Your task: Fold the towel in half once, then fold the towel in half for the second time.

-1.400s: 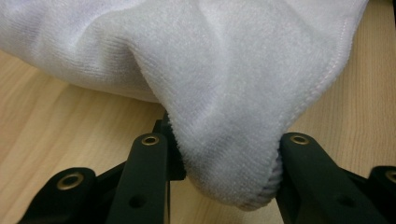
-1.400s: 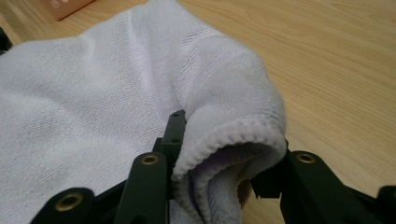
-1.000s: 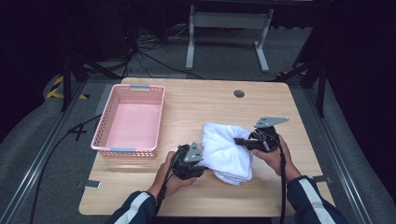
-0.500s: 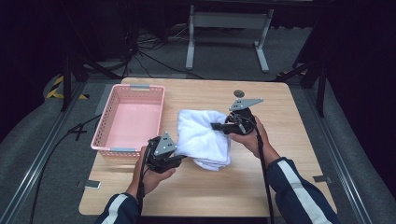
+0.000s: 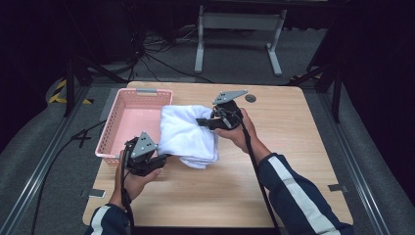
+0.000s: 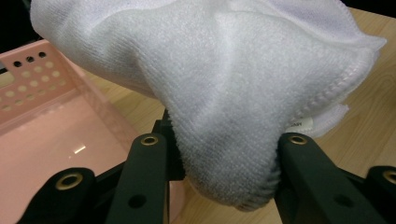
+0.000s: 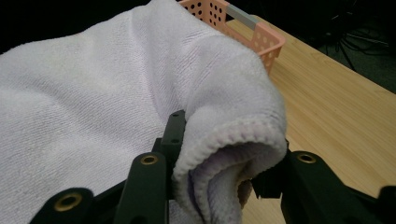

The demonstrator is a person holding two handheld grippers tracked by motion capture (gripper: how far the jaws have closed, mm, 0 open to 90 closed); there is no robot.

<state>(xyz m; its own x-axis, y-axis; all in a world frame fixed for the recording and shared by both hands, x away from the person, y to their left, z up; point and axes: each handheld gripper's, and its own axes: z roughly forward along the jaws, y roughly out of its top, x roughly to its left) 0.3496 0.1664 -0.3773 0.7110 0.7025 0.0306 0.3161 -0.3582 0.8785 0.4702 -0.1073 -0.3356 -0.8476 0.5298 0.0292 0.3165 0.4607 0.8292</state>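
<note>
holding the folded towel [image 5: 188,132] between you, your left claw [image 5: 155,159] is clamped on its near end by the table's near-left edge and your right claw [image 5: 205,122] is clamped on its far end toward the middle of the table. the towel's long axis runs from claw to claw, slanting from near-left to far-right, its left side already overhanging the basket's [image 5: 110,142] right rim. judging from this, the basket lies to the left of both claws, with your left claw nearer it, so the carry is sideways toward the table's left edge.
</note>
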